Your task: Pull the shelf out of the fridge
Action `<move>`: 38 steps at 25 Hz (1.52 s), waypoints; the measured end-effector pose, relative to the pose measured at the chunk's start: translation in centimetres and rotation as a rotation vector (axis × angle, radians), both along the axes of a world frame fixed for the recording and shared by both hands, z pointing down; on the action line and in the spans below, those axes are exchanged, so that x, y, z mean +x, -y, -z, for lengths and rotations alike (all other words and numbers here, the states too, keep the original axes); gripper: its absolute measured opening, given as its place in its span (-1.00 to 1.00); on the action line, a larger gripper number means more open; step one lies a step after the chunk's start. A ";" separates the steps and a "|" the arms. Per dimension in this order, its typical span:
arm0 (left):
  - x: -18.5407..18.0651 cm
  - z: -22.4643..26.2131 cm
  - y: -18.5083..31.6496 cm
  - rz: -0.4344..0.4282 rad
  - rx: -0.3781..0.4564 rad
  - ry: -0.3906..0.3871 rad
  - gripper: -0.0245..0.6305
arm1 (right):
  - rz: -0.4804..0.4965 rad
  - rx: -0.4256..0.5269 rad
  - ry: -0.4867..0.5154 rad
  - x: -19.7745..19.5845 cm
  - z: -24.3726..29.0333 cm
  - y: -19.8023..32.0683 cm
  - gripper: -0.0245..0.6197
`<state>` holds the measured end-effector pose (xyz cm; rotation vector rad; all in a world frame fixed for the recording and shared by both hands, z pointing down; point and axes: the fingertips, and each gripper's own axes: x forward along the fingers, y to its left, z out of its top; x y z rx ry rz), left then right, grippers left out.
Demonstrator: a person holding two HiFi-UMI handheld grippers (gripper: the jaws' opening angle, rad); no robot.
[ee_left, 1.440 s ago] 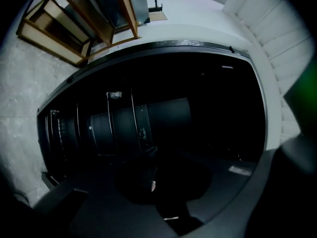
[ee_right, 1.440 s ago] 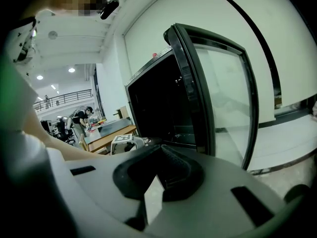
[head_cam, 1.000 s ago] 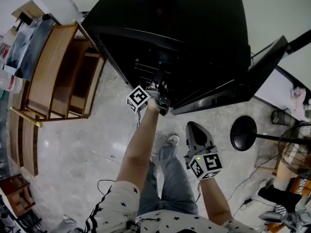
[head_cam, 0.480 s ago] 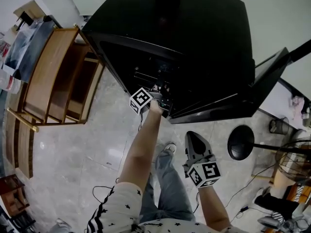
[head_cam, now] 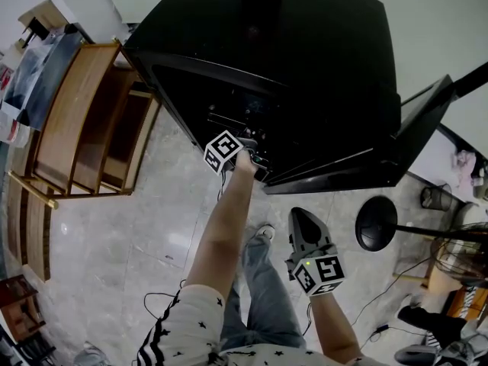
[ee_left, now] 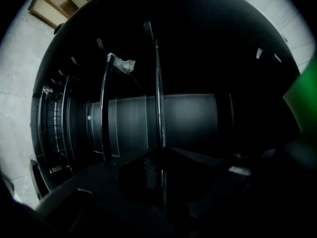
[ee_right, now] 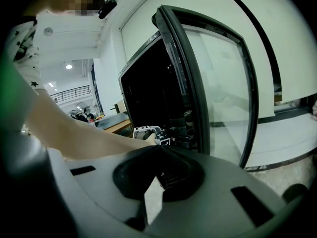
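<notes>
**Shelf** (ee_left: 157,98): thin dark wire rack, seen edge-on in the left gripper view as a narrow line running from the fingers into the fridge. It sits inside the fridge cavity, with its near edge at the open front.

**Left gripper** (ee_left: 161,155): reaches into the front opening of the fridge. The fingers are closed together on the near edge of the shelf, with the wire pinched between them. Its marker cube (head_cam: 223,151) sits just outside the fridge opening.

**Left forearm** (head_cam: 221,227): bare, stretched from the person towards the fridge front.

**Fridge** (head_cam: 305,67): black cabinet with a dark interior. More rack rails show inside to one side of the held shelf, and one carries a crumpled scrap of clear tape (ee_left: 121,63).

**Fridge door** (ee_right: 218,83): glass pane in a black frame, swung wide open at the fridge's right side.

**Right gripper** (head_cam: 305,223): grey body, held over the floor in front of the fridge, well apart from it. The fingers are pressed together with nothing between them. Its marker cube (head_cam: 320,273) is at the wrist end.

**Floor** (head_cam: 145,219): pale polished stone in front of the fridge.

**Wooden rack** (head_cam: 84,120): open-sided, standing to the left of the fridge.

**Round black stand base** (head_cam: 379,227): on the floor below the open fridge door.
</notes>
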<state>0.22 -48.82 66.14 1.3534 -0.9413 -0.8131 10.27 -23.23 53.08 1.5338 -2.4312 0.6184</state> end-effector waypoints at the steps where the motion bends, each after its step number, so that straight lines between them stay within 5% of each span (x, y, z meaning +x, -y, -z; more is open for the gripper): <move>1: 0.0 0.0 0.0 -0.007 0.003 0.004 -0.83 | -0.001 0.000 0.000 0.0 0.0 0.0 -0.94; 38: -2.2 0.5 -7.8 0.001 0.043 -0.068 -0.86 | -0.027 0.031 0.011 -2.7 1.1 -1.9 -0.94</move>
